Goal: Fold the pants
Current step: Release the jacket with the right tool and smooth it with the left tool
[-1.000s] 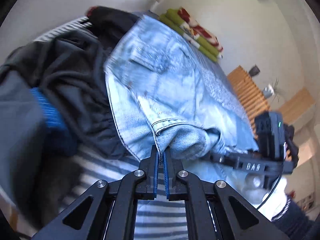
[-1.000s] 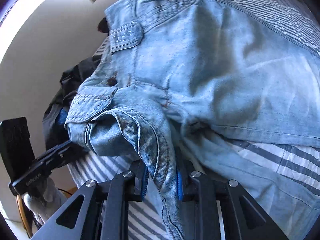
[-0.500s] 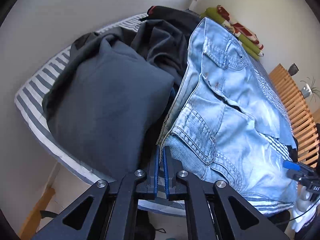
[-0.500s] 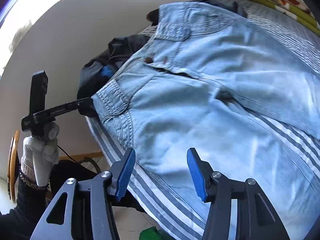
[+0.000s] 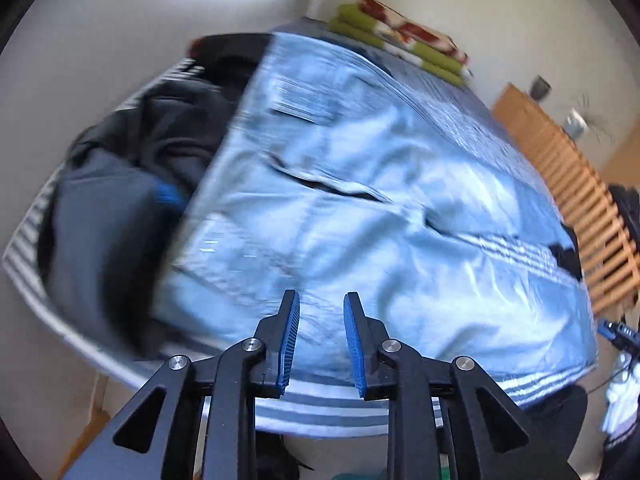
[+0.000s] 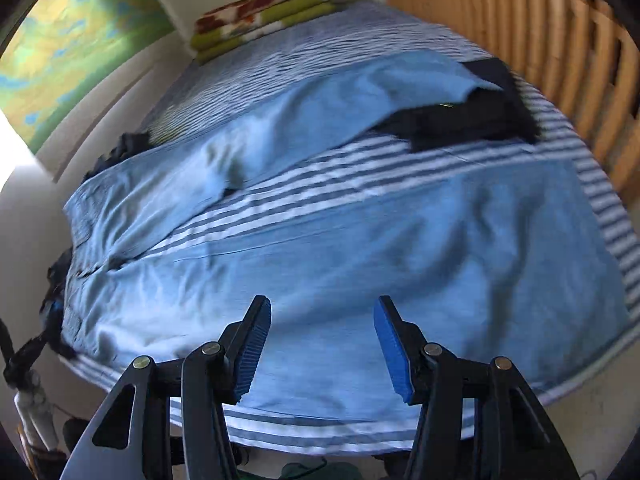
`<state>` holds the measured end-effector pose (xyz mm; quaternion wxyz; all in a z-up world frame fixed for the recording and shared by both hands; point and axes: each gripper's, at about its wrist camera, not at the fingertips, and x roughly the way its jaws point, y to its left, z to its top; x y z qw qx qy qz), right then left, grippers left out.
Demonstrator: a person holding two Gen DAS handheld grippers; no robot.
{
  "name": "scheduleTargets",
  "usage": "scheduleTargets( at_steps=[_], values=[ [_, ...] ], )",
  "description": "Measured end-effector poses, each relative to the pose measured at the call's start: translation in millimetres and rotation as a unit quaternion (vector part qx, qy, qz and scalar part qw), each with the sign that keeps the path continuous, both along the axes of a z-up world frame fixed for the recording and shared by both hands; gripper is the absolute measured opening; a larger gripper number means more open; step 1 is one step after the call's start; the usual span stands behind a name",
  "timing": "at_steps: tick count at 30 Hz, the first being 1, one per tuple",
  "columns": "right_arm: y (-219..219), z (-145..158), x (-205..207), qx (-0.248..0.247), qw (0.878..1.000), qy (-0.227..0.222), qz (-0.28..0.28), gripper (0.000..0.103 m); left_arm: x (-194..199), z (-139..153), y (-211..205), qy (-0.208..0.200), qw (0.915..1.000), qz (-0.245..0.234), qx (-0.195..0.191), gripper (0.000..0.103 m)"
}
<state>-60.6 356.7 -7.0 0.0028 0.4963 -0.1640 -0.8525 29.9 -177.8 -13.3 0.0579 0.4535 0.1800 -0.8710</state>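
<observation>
1. The striped bed (image 6: 400, 152) fills both views.
2. The light jeans (image 6: 320, 264) lie spread across its middle.
3. Dark clothes (image 5: 120, 208) are heaped at centre left (touching the waistband).
4. A folded blanket (image 6: 260, 12) sits at top centre.
5. The right gripper (image 6: 320, 344) stands wide and empty.
6. The left gripper (image 5: 320, 340) is narrow, jaws opening, with nothing between them.

Home bedroom. Bed (image 6: 600, 184) with blue-and-white striped sheet fills both views, light denim pants (image 6: 320, 264) spread on it, dark clothes pile (image 5: 120, 184) beside. Folded green, red and white blanket (image 6: 260, 16) at the far end. Wooden slatted frame (image 6: 540, 40) alongside, painting (image 6: 72, 48) on white wall, small plant (image 5: 576, 120) on a shelf.
</observation>
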Motion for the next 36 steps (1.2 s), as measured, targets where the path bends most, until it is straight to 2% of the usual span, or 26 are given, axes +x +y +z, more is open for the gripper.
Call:
scheduleTargets(
  at_steps=[3,10,14,20,28,32,36],
  values=[
    [63.2,-7.3,21.6,0.041,0.996,-0.005,-0.075,0.050,-20.3,-7.3,22.7,-0.010,0.9997,-0.021,0.001,0.025],
    [170.8,-23.7,61.9,0.052,0.974,-0.032,-0.218,0.050,-16.9,-9.0,50.9,-0.032,0.9986,-0.039,-0.018,0.025],
    [219.0,-41.4,76.1,0.010,0.958,-0.056,-0.280,0.050,1.7,-8.0,50.7,-0.040,0.9987,-0.025,-0.018,0.025],
    [241.6,-61.1,87.9,-0.026,0.950,-0.078,-0.302,0.050,14.6,-17.8,39.9,-0.058,0.9981,-0.009,-0.016,0.025],
    [279.1,-68.7,75.6,-0.060,0.943,-0.052,-0.324,0.050,9.4,-18.9,39.3,-0.057,0.9983,-0.008,-0.006,0.025],
    [281.4,-83.4,79.2,-0.088,0.940,-0.076,-0.322,0.050,9.5,-23.7,36.3,-0.058,0.9983,-0.002,0.004,0.025],
    [270.2,-86.4,93.9,-0.129,0.937,-0.058,-0.319,0.050,8.6,-30.7,29.8,-0.064,0.9977,0.008,0.020,0.025]
  ],
)
